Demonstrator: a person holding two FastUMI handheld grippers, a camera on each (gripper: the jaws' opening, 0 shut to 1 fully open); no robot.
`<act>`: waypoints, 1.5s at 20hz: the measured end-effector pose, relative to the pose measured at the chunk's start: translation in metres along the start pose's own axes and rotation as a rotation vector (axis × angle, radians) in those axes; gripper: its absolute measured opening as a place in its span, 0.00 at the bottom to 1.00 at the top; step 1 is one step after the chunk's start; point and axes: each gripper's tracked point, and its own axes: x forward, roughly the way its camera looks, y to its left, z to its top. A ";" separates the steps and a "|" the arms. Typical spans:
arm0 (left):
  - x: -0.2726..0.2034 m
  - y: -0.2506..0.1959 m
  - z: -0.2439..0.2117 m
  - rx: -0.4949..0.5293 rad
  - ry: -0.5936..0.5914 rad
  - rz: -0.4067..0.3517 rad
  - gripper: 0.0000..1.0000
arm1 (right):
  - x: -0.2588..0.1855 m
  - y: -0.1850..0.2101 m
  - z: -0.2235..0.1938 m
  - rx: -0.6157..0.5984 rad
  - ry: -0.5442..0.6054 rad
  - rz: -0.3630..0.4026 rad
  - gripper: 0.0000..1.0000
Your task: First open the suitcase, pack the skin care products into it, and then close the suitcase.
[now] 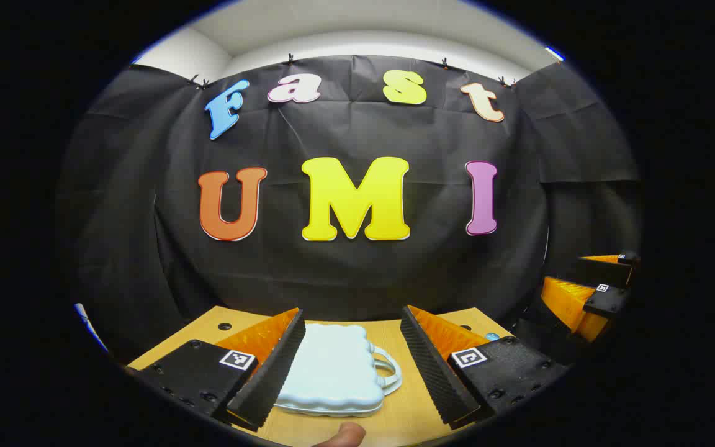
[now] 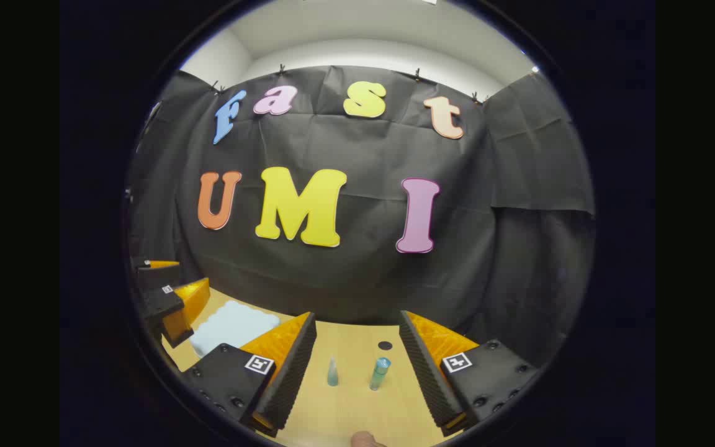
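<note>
A small pale-blue suitcase (image 1: 332, 372) with a scalloped edge and a handle on its right side lies flat and closed on the wooden table (image 1: 407, 416). My left gripper (image 1: 353, 366) hovers open above it, its fingers wide apart to either side. In the right gripper view the suitcase (image 2: 233, 326) lies at the left. Two skin care products stand upright on the table: a small clear cone-topped bottle (image 2: 332, 372) and a teal-capped bottle (image 2: 380, 373). My right gripper (image 2: 357, 366) is open, the two bottles between and beyond its fingers, untouched.
The right gripper (image 1: 587, 292) appears at the right edge of the left gripper view, and the left gripper (image 2: 168, 301) at the left edge of the right gripper view. A fingertip (image 1: 345, 434) shows at the bottom. Small dark holes (image 2: 385, 345) dot the table.
</note>
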 end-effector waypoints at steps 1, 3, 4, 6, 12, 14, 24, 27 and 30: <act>-0.002 -0.001 0.000 0.001 0.003 0.002 0.99 | 0.002 -0.003 -0.001 0.008 0.001 -0.003 0.80; 0.000 -0.001 0.001 0.001 0.000 0.008 0.99 | 0.004 -0.009 -0.001 0.018 0.006 -0.007 0.80; 0.001 -0.003 0.002 0.001 0.000 0.009 0.99 | 0.005 -0.010 -0.002 0.007 0.001 -0.009 0.80; 0.002 -0.006 0.001 0.004 0.003 0.008 0.99 | 0.003 -0.012 0.002 -0.019 -0.017 -0.007 0.80; 0.000 -0.014 0.001 0.012 0.000 0.004 0.99 | 0.002 -0.016 0.001 -0.012 -0.016 0.013 0.80; -0.001 -0.017 -0.001 0.014 0.003 0.002 0.99 | 0.002 -0.018 -0.004 -0.014 -0.006 0.010 0.80; 0.028 -0.020 -0.044 0.363 -0.030 0.041 0.99 | 0.013 -0.077 -0.021 -0.026 0.012 -0.068 0.80; 0.046 -0.032 -0.078 0.572 -0.034 0.021 0.98 | 0.021 -0.131 -0.036 -0.031 0.039 -0.157 0.80; 0.060 -0.035 -0.117 0.832 0.001 0.042 0.98 | 0.022 -0.185 -0.050 -0.055 0.054 -0.234 0.80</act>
